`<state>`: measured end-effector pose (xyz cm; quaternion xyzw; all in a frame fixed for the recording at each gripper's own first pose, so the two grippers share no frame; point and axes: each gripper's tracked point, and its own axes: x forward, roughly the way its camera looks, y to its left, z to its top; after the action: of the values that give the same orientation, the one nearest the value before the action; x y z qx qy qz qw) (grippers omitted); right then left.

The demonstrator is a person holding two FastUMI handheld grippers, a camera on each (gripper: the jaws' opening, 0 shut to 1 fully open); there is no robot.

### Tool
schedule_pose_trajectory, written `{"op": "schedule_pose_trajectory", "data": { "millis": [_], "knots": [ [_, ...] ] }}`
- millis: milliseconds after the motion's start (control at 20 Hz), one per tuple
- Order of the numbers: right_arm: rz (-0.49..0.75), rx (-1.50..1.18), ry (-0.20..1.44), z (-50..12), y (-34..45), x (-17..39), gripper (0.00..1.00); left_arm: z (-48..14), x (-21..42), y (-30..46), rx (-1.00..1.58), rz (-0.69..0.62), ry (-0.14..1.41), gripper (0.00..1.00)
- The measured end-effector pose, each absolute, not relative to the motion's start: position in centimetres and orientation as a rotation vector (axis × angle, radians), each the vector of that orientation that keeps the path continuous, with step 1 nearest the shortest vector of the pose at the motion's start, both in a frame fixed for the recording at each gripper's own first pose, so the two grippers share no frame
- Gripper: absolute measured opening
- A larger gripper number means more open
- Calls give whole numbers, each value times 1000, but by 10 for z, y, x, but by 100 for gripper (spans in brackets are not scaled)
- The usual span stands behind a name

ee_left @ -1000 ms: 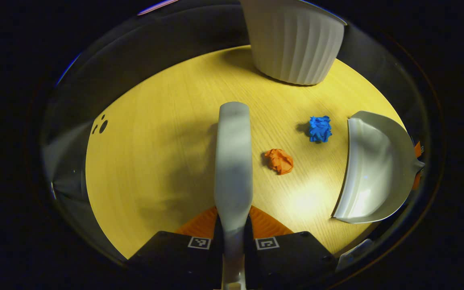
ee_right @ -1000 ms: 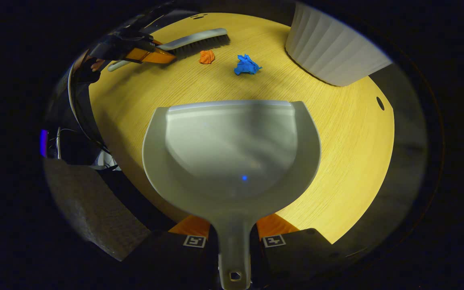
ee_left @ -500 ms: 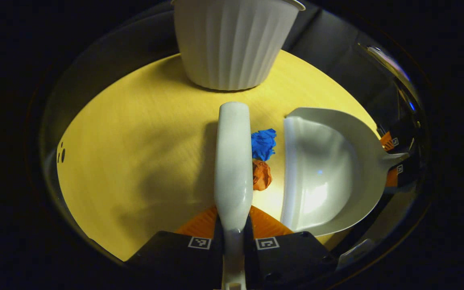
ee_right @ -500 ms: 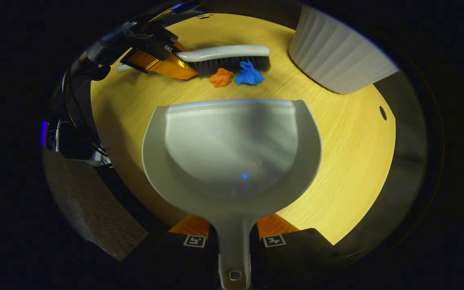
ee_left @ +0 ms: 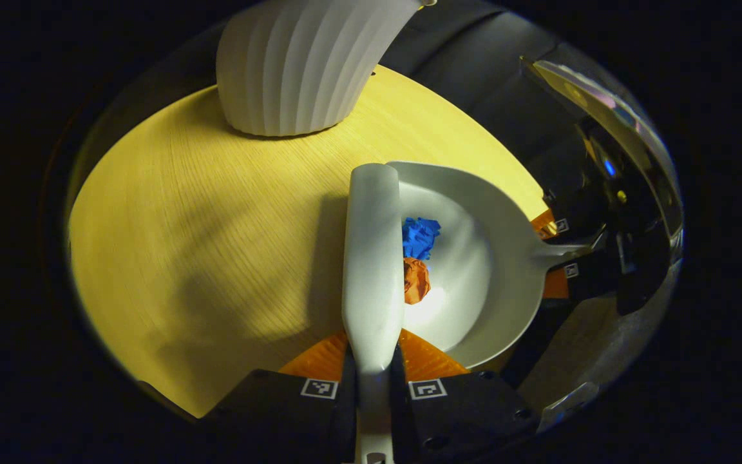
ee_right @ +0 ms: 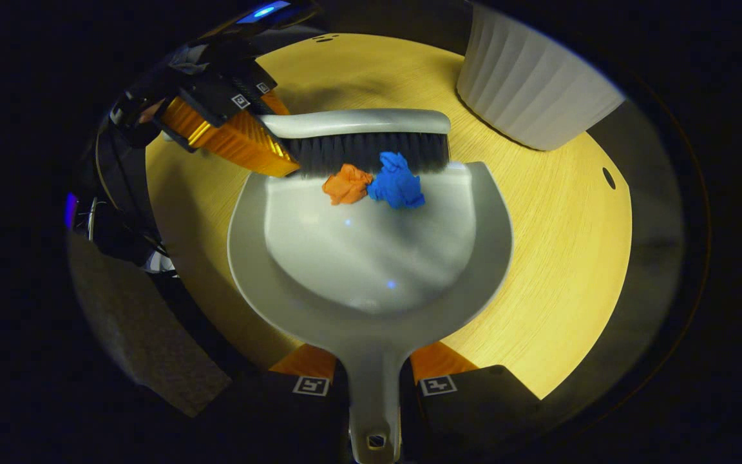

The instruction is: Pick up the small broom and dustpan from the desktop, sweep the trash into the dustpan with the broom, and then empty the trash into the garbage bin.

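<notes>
Both scraps sit inside my dustpan's front lip, broom bristles right behind them

My right gripper [ee_right: 374, 380] is clamped on the dustpan [ee_right: 371, 258] handle, pan flat on the desktop [ee_right: 558, 270]. My left gripper [ee_left: 374, 370] is closed on the broom [ee_left: 372, 258] handle, its bristles at the pan's 12 o'clock edge. The orange scrap [ee_right: 346, 184] and blue scrap [ee_right: 397, 181] touch, at 12 o'clock in the pan. The white ribbed bin [ee_right: 529, 90] stands at 1 o'clock, apart from the pan
</notes>
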<state>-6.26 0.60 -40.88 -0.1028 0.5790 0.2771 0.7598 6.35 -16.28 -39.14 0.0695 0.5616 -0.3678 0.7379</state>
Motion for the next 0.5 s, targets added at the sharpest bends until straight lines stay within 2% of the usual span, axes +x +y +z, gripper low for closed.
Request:
{"op": "schedule_pose_trajectory", "data": {
  "millis": [200, 250, 300, 500],
  "knots": [
    [567, -168, 1197, -411, 16, -72, 36, -376, 67, -158, 159, -738, 1142, 25],
    [550, -155, 1192, -408, 14, -78, 40, -371, 69, -157, 158, -701, 1120, 26],
    [529, -141, 1189, -403, 12, -79, 36, -370, 67, -152, 160, -650, 1101, 25],
    [422, -72, 1170, -372, 9, -79, 36, -389, 53, -137, 142, -440, 1053, 25]
  ]
}}
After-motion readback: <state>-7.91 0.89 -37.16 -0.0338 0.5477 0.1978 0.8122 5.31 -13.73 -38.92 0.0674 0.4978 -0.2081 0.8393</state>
